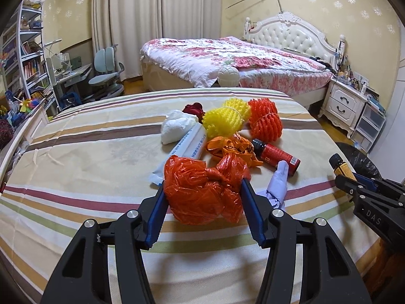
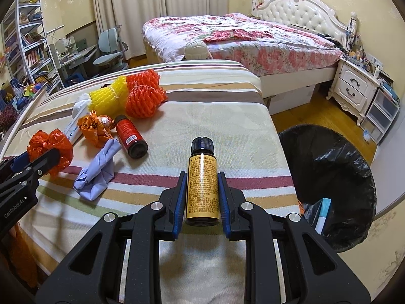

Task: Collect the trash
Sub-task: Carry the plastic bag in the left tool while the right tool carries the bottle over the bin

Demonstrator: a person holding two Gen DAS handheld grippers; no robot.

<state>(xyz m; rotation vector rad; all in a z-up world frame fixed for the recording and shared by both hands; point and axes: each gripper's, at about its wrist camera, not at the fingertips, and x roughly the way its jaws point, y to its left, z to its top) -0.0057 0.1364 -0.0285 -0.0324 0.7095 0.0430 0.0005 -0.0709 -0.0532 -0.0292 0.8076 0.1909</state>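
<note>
Trash: orange bag [image 1: 205, 190] being clamped by left gripper [image 1: 202, 197] | yellow bottle [image 2: 201, 185] being gripped by right gripper [image 2: 201, 197] | bin [image 2: 354, 177] being barely filled, far pile being left.

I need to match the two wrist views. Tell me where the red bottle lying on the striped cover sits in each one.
Left wrist: red bottle right of centre, beyond the lilac glove.
Right wrist: red bottle left of centre, above the glove.
Shared landmark: the orange foam net.
</note>
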